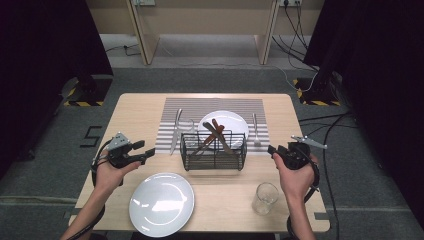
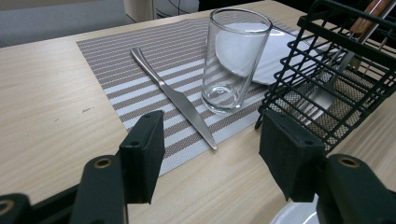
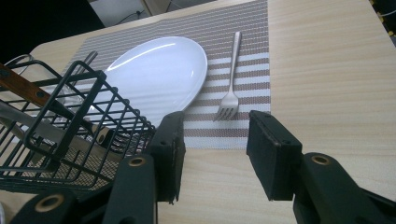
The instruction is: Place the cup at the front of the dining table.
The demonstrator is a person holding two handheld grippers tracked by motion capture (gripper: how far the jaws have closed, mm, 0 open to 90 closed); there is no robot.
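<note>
My left gripper (image 1: 146, 150) hovers over the table's left side, pointing right toward a black wire basket (image 1: 214, 150). Its jaws stand open with nothing between them. In the left gripper view (image 2: 210, 140) a steel knife (image 2: 173, 95) and an upright clear glass (image 2: 233, 58) lie ahead on the striped placemat (image 2: 116, 60). My right gripper (image 1: 274, 149) is to the right of the basket, also open and holding nothing. In the right gripper view (image 3: 215, 140) a fork (image 3: 231, 79) lies ahead beside a white plate (image 3: 159, 70).
The basket (image 3: 60, 135) holds wooden-handled cutlery (image 1: 216, 131). A second white plate (image 1: 161, 203) sits at the front left and another glass (image 1: 264, 198) at the front right. Bare wood lies along the table's left and right edges.
</note>
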